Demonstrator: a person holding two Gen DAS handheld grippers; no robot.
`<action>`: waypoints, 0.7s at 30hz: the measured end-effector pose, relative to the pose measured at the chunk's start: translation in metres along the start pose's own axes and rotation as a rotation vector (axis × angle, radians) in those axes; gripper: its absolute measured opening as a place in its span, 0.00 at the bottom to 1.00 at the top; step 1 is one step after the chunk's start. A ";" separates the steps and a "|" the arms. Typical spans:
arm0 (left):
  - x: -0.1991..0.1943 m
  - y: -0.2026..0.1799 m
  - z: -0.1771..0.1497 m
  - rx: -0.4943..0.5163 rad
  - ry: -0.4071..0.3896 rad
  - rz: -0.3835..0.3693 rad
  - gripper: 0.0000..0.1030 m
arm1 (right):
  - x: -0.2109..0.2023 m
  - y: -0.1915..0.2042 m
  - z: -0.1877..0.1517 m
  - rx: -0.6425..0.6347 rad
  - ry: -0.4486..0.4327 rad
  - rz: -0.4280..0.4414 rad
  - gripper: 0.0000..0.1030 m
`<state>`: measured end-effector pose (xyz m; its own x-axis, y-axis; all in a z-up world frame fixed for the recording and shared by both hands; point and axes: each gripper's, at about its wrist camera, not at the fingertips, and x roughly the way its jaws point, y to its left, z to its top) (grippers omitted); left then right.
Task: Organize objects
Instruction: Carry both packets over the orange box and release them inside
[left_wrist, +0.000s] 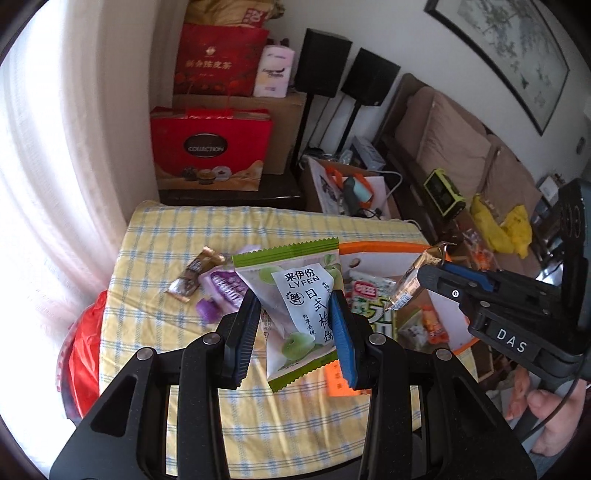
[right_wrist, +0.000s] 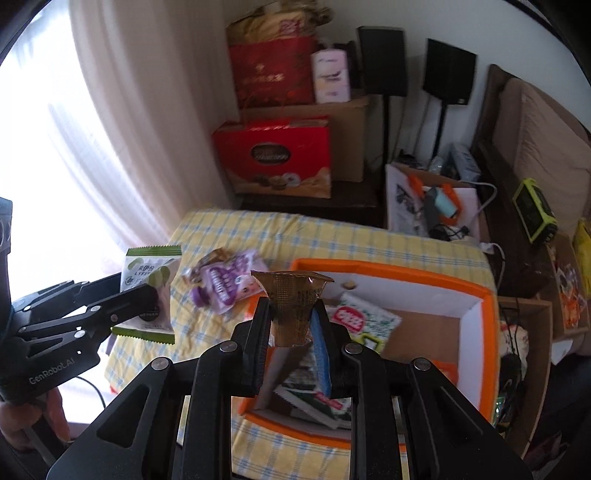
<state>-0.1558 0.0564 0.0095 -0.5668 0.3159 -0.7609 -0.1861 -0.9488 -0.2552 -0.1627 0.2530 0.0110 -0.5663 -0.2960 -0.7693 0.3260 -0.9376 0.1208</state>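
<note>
a yellow checked tablecloth (right_wrist: 332, 232) is covering the table. nearest, the left gripper (left_wrist: 295, 314) is clamping a green plum packet (left_wrist: 301, 306) upright over the cloth, left of the orange-rimmed box (right_wrist: 487, 306). the right gripper (right_wrist: 291, 321) is pinching a gold wrapper (right_wrist: 291, 306), long axis upright, directly over that box, so it is probably nearer to dropping. farther left, a purple pouch (right_wrist: 229, 284) is lying loose.
</note>
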 end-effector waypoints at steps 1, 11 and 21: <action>0.002 -0.006 0.001 0.005 0.001 -0.005 0.34 | -0.003 -0.006 -0.001 0.010 -0.006 -0.004 0.21; 0.023 -0.063 0.008 0.066 0.011 -0.030 0.34 | -0.025 -0.048 -0.010 0.068 -0.037 -0.053 0.21; 0.053 -0.116 0.007 0.120 0.046 -0.053 0.34 | -0.036 -0.090 -0.019 0.105 -0.037 -0.103 0.21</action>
<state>-0.1701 0.1830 0.0031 -0.5164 0.3630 -0.7756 -0.3116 -0.9233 -0.2246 -0.1575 0.3518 0.0158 -0.6205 -0.2022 -0.7577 0.1849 -0.9767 0.1093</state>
